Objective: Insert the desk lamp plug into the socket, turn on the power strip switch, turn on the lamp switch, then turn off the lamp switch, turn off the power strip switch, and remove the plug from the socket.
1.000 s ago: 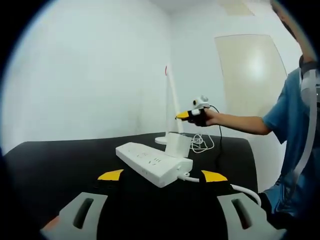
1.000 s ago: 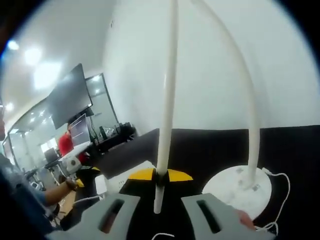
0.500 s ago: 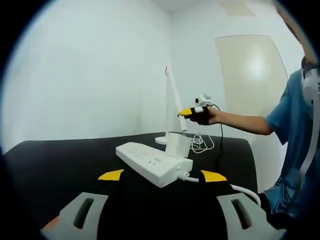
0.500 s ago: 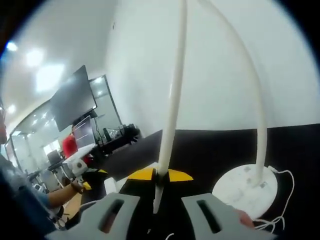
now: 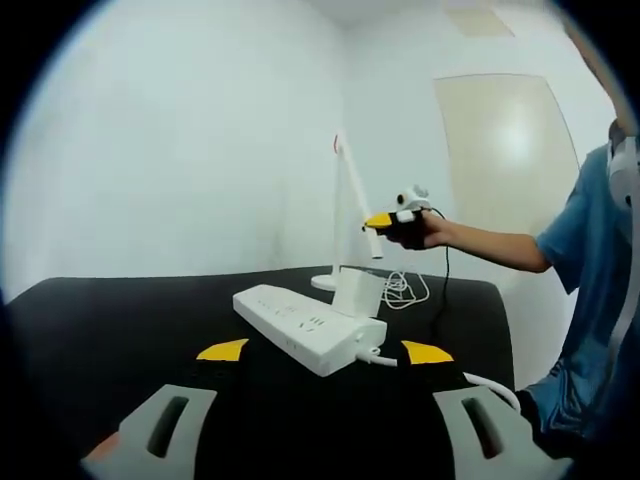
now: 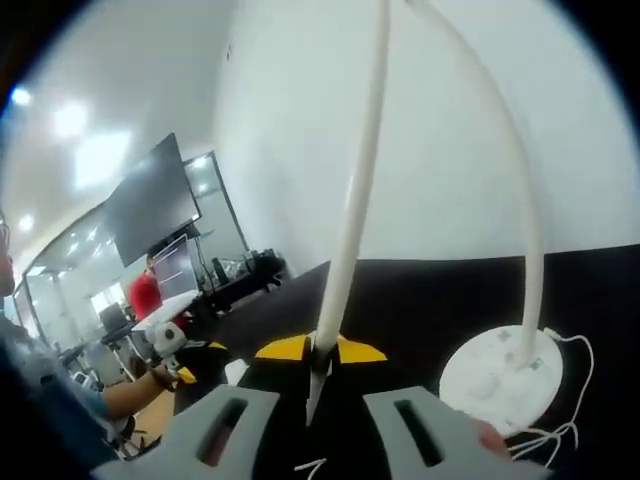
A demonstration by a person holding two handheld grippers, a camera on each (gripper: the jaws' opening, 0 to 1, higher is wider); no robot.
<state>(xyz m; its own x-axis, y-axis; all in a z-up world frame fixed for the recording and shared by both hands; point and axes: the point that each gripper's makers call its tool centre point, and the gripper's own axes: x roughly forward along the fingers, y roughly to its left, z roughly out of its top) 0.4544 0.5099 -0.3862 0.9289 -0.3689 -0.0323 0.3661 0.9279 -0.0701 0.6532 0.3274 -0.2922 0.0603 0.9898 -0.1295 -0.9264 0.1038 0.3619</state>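
Raised slightly, my right hand-held gripper [image 6: 312,352] pinches the thin white lamp arm [image 6: 352,200]; left hand-held gripper [image 5: 325,352] spread; white plug [image 5: 357,291] seated in white power strip [image 5: 305,327]; switching remains.

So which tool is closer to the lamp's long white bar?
The right tool. It's shut on the lamp bar near its tip. The left tool is open, back at the near side of the power strip, apart from the lamp.

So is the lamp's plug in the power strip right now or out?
In. In the left gripper view a white plug block stands in the far end of the power strip on the table.
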